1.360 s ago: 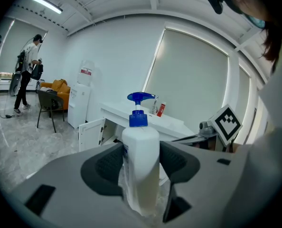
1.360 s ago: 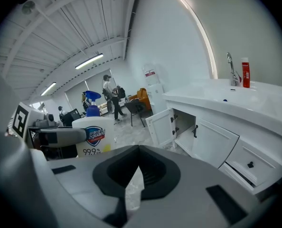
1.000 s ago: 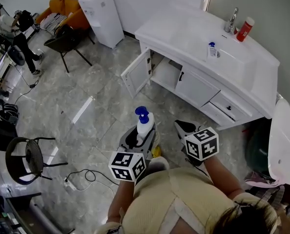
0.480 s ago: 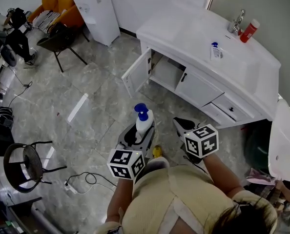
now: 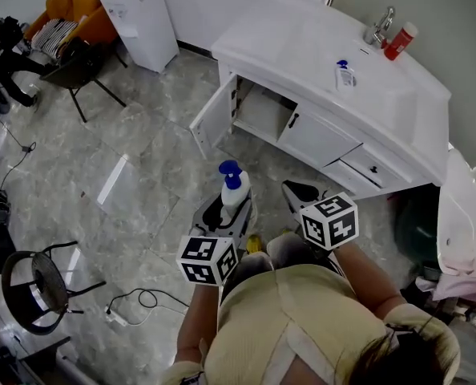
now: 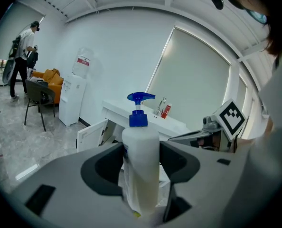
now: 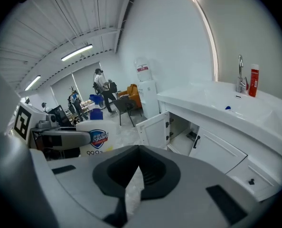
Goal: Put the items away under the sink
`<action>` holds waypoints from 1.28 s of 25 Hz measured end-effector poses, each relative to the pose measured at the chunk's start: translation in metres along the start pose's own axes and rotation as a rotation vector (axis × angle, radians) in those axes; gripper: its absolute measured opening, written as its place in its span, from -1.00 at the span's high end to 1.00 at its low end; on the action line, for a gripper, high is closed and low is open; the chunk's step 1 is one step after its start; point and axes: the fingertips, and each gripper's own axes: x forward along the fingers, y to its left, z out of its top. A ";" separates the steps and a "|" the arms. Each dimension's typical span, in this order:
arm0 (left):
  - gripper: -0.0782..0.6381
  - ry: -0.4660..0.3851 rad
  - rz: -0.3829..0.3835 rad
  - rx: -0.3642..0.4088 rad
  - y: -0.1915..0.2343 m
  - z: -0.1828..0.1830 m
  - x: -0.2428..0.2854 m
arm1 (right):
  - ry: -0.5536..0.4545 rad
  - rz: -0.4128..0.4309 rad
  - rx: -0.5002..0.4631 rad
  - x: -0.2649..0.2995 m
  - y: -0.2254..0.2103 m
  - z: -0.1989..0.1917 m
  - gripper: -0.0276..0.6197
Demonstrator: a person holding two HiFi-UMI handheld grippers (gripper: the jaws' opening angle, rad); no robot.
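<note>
A white soap bottle with a blue pump (image 5: 234, 192) stands upright between the jaws of my left gripper (image 5: 226, 215), which is shut on it above the floor. The left gripper view shows the bottle (image 6: 141, 160) pinched at its lower body. My right gripper (image 5: 298, 191) is beside it, shut with nothing in it; its jaws meet at the tip (image 7: 138, 148). Ahead is the white sink cabinet (image 5: 318, 50), with its left door (image 5: 208, 123) swung open on a bare compartment (image 5: 262, 112). From the right gripper view the held bottle (image 7: 96, 137) is at the left.
On the counter stand a small blue-capped bottle (image 5: 344, 74), a red bottle (image 5: 395, 41) and a faucet (image 5: 376, 26). Shut door and drawers (image 5: 366, 167) fill the cabinet's right part. A water dispenser (image 5: 138, 14), chairs (image 5: 82, 66) and a floor cable (image 5: 134, 299) lie left.
The head view has shifted so the cabinet sits a little nearer and lower left. Both grippers keep their pose; the left still holds the bottle.
</note>
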 end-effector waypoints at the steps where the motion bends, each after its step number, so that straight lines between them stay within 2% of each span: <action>1: 0.04 0.001 -0.001 -0.003 0.003 -0.001 0.003 | 0.003 -0.009 -0.008 0.000 -0.001 0.001 0.84; 9: 0.04 0.003 -0.009 -0.009 0.015 0.003 0.019 | 0.015 -0.052 -0.016 0.007 -0.015 0.013 0.84; 21: 0.04 0.038 0.032 0.002 0.027 0.002 0.072 | 0.043 -0.030 0.001 0.051 -0.060 0.014 0.84; 32: 0.04 0.069 0.076 -0.013 0.050 0.001 0.134 | 0.118 0.033 -0.001 0.102 -0.102 0.018 0.84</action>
